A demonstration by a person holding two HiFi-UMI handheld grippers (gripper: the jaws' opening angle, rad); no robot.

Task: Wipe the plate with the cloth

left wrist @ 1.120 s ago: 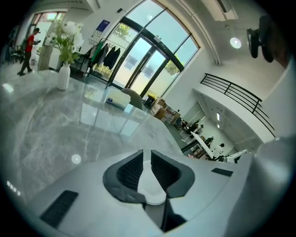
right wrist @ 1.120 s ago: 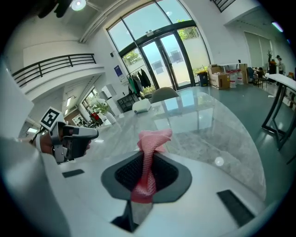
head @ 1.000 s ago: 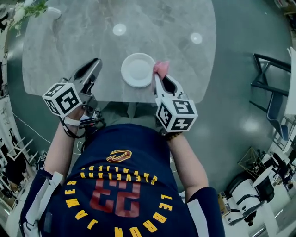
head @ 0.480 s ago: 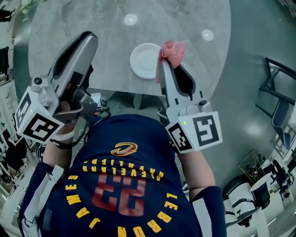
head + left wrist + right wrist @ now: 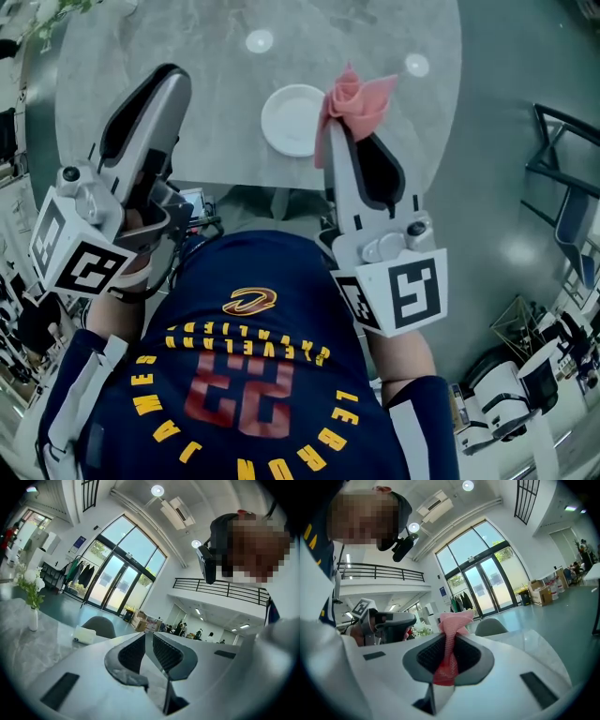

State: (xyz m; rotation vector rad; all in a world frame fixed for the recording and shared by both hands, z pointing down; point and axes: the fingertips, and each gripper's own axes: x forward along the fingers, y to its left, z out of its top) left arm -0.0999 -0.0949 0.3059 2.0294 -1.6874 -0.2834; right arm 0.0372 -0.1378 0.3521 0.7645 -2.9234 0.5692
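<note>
A white plate (image 5: 292, 120) lies near the front edge of the grey marble table (image 5: 216, 112). My right gripper (image 5: 330, 127) is lifted high above the table, just right of the plate, and is shut on a pink cloth (image 5: 354, 98). In the right gripper view the cloth (image 5: 452, 625) is pinched between the dark pads (image 5: 429, 656) and sticks up past them. My left gripper (image 5: 171, 75) is also raised, left of the plate. In the left gripper view its jaws (image 5: 149, 641) stand almost together with nothing between them. Neither gripper view shows the plate.
A small vase of flowers (image 5: 32, 592) and a white box (image 5: 85, 634) stand on the table, with a grey chair (image 5: 98, 626) behind it. A black metal chair frame (image 5: 562, 159) stands on the floor at the right. The left gripper (image 5: 389, 620) shows in the right gripper view.
Both grippers have risen from table height towards my head. The pink cloth went up with the right gripper, away from the plate's right rim.
</note>
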